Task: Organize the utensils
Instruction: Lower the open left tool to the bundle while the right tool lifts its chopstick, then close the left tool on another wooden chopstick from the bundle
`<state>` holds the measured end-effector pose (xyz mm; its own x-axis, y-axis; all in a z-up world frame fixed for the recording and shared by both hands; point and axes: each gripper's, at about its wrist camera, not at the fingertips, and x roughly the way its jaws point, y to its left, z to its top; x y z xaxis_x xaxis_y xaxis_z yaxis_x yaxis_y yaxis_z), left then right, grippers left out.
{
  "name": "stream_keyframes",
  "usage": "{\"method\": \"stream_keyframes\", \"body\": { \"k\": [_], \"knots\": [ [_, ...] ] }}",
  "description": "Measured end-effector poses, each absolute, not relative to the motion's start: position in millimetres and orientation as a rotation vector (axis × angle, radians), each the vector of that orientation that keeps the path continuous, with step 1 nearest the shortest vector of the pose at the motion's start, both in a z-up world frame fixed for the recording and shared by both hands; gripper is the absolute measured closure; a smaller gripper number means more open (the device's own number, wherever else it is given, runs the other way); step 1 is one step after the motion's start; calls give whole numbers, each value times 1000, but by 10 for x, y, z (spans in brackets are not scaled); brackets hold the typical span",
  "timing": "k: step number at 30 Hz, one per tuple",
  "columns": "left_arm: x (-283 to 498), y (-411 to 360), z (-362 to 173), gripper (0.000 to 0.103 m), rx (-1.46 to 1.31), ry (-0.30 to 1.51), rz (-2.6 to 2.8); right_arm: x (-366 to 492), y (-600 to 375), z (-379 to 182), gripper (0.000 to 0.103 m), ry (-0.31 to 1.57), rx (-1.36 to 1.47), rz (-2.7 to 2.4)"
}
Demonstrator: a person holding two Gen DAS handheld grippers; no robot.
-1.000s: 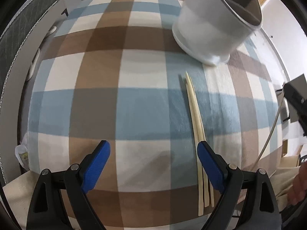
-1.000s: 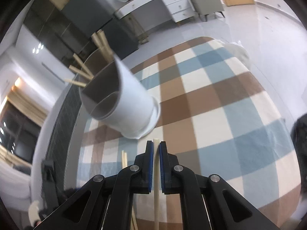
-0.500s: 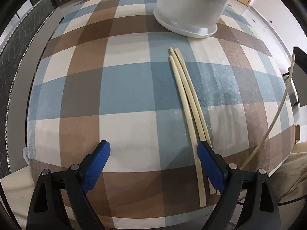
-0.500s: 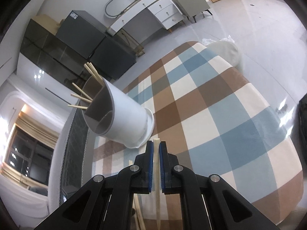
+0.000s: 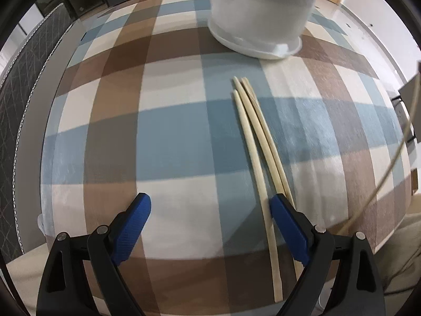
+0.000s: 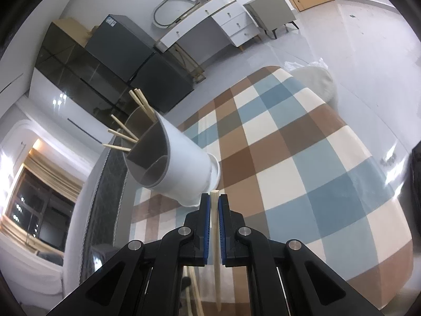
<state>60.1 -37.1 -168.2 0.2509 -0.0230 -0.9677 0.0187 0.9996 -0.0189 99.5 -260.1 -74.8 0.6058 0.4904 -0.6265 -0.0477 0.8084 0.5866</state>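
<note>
The right gripper [image 6: 214, 205] has its jaws clamped on one chopstick [image 6: 215, 226]; the left gripper [image 5: 210, 210] has its jaws wide apart, empty, above three chopsticks [image 5: 260, 144] on the checked surface [image 5: 171, 137].

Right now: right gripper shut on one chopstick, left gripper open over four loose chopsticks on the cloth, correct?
Not quite: the left wrist view shows three loose chopsticks on the cloth, not four. The rest holds: the left gripper is open above them, and the right gripper is shut on one chopstick.
</note>
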Motion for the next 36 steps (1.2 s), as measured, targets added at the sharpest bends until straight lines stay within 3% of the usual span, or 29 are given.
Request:
{"method": "stream_keyframes", "body": {
  "k": [4, 10, 16, 18, 20, 36],
  "knots": [
    [761, -361, -1681, 17, -29, 1326, -20, 1023, -2583, -741, 98, 868, 558, 329],
    [1026, -464, -1633, 37, -4, 1328, -39, 1063, -2559, -752, 98, 869, 552, 322],
    [1275, -550, -1592, 70, 12, 1312, -76, 1125, -2505, -776, 98, 877, 542, 318],
    [1324, -568, -1578, 90, 17, 1306, -90, 1143, -2477, -778, 98, 875, 535, 320],
    [1378, -597, -1574, 99, 15, 1304, -104, 1172, -2428, -786, 98, 878, 526, 326],
    [1451, -203, -1406, 103, -138, 1198, -107, 1193, -2210, -748, 98, 867, 456, 347]
  ]
}}
